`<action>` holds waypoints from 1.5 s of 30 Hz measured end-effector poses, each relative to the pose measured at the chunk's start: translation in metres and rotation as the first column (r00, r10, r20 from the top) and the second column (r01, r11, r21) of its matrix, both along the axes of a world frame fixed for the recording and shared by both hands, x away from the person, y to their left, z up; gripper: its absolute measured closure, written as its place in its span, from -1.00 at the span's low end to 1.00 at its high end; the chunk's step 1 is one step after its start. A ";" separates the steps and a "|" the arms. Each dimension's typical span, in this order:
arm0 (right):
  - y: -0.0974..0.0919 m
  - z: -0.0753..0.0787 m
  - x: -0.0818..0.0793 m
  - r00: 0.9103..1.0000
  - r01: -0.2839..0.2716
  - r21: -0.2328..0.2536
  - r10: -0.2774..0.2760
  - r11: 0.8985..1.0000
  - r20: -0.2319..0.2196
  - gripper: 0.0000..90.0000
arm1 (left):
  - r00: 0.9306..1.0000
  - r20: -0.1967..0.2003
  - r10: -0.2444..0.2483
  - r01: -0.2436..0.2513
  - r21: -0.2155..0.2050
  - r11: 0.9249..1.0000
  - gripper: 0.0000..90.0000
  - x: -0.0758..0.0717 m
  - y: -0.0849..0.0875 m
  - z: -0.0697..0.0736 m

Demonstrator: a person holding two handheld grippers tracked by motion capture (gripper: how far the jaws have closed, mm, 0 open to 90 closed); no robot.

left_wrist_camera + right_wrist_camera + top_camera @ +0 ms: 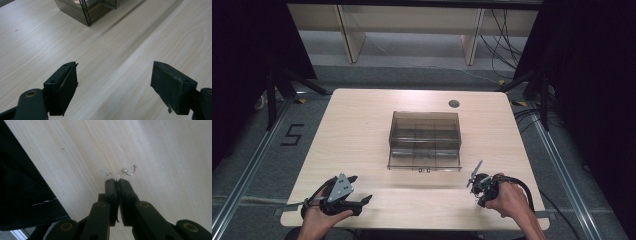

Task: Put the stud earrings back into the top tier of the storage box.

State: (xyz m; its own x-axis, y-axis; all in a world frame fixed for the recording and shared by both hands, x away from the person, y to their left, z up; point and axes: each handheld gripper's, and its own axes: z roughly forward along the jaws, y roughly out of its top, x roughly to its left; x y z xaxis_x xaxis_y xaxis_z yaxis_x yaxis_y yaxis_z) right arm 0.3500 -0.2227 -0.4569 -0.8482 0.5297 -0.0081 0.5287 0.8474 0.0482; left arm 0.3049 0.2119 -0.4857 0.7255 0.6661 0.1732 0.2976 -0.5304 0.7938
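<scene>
Light wood table (362,130) has a smoky clear divided box (425,140) sitting mid-table, left gripper (113,82) hovers near the front edge with jaws spread wide, right gripper (118,185) is pinching a tiny silver hook (113,175), another hook (130,170) lying just beside it.

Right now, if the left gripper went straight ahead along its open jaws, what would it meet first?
Bare pale wooden table at first; beyond it, probably the near corner of the smoky transparent plastic compartment box. The left gripper holds nothing, and depth is unclear.
</scene>
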 end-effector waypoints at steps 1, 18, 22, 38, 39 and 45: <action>0.000 0.004 -0.001 1.000 0.004 0.006 -0.004 1.000 0.008 0.93 | 1.000 0.000 0.000 0.000 0.000 1.000 -0.54 0.000 0.000 0.000; 0.020 0.089 0.015 0.991 -0.077 0.065 0.070 0.995 0.113 0.93 | 1.000 -0.020 0.010 -0.011 -0.015 1.000 -0.54 -0.001 -0.001 -0.001; 0.033 0.100 0.026 0.987 -0.105 0.074 0.095 0.992 0.127 0.93 | 1.000 -0.002 0.003 -0.003 -0.005 1.000 -0.54 0.000 0.000 0.000; 0.077 0.099 0.077 0.988 -0.123 0.074 0.115 0.990 0.108 0.93 | 1.000 -0.004 -0.004 0.004 -0.005 1.000 -0.54 -0.001 -0.001 0.000; 0.078 0.097 0.079 0.989 -0.112 0.069 0.104 0.991 0.108 0.93 | 1.000 -0.005 -0.001 0.001 -0.016 1.000 -0.54 0.000 -0.001 0.000; 0.082 0.087 0.095 0.989 -0.123 0.036 0.119 0.992 0.087 0.93 | 1.000 -0.006 -0.001 0.001 -0.005 1.000 -0.54 -0.001 -0.001 0.000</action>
